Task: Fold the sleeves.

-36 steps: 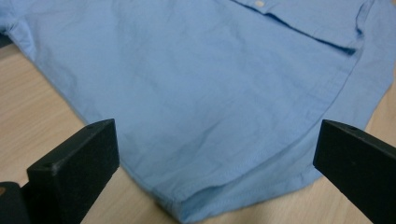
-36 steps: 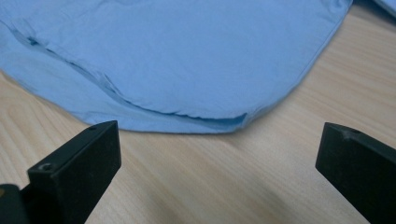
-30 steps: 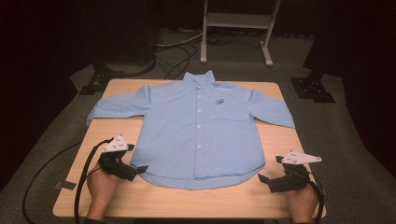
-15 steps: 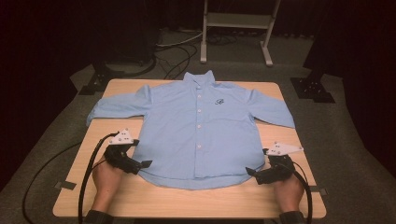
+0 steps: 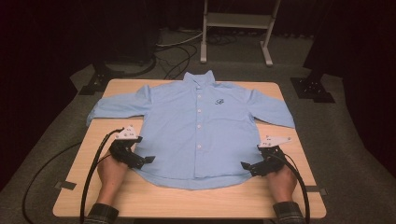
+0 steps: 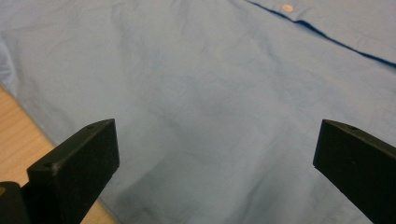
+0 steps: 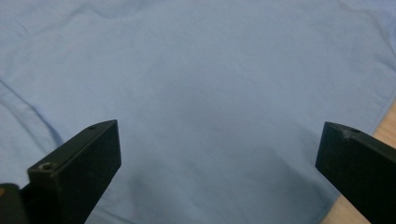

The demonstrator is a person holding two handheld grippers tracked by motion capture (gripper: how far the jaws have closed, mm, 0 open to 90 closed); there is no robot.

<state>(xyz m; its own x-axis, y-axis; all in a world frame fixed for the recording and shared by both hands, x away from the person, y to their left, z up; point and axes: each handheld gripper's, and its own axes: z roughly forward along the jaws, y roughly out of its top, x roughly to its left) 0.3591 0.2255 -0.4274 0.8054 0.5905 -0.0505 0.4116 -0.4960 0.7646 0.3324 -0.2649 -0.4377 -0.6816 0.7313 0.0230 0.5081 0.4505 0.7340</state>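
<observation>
From the high view, the blue shirt lies flat and buttoned on the table, collar away from you, sleeves spread. Your left gripper and right gripper sit at the two lower side edges of the shirt, forearms low and pointing inward. If you mean to take the hem corners, slide one finger under the cloth so you catch a single clean fold.

In the left gripper view, your fingers are spread wide over the shirt front, with bare table at the left.

In the right gripper view, the fingers are likewise spread apart, with cloth between them and nothing pinched.
</observation>
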